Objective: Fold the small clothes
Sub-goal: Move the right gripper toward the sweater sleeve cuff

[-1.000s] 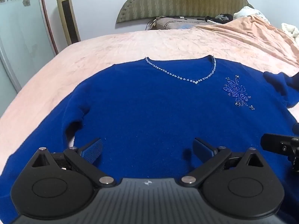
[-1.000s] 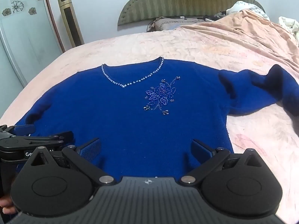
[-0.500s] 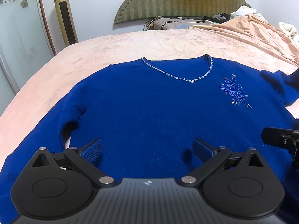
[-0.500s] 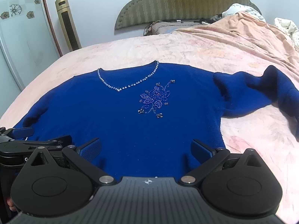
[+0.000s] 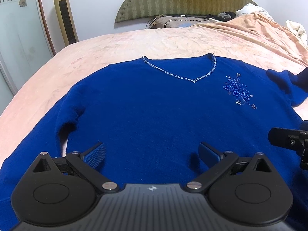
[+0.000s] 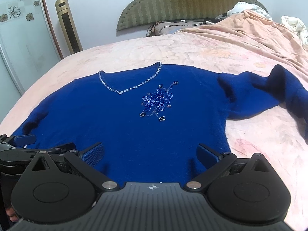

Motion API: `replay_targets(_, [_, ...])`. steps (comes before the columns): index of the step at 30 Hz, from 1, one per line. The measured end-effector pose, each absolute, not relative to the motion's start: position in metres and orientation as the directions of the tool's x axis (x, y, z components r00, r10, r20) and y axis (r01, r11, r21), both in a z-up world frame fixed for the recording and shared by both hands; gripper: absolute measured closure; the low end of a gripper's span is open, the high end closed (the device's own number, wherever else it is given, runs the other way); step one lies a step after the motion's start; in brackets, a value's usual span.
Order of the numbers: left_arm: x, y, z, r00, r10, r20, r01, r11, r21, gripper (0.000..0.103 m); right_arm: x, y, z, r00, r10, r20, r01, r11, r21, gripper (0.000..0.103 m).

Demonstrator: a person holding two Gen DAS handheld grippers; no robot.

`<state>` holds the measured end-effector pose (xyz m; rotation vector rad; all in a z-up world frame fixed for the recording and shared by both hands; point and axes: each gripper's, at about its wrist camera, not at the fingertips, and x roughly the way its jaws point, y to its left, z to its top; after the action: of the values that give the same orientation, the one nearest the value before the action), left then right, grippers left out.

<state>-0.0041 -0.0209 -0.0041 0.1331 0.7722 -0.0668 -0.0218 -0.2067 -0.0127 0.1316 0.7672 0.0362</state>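
Observation:
A royal-blue sweater lies flat, front up, on a pink bed. Its V neckline is beaded, and a beaded flower sits on the chest. One sleeve is bunched at the right; the other sleeve runs down to the left. My left gripper hovers open over the lower left hem with nothing between its fingers. Over the lower right hem my right gripper stands open and empty too. Each gripper shows at the edge of the other's view.
The pink bedspread stretches back to a green padded headboard. A rumpled peach blanket and white bedding pile up at the right. A gold tower fan and a glass door stand to the left.
Both grippers have pulled back and lifted a little, so the sweater sits slightly lower and farther off in each view. Both stay open.

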Motion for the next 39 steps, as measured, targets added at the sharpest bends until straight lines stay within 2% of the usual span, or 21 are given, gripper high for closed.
replay_targets(39, [0.002, -0.046, -0.012, 0.686, 0.012, -0.728, 0.137, 0.98, 0.145, 0.0, -0.021, -0.228, -0.021, 0.728, 0.117, -0.675, -0.008, 0.987, 0.162, 0.0])
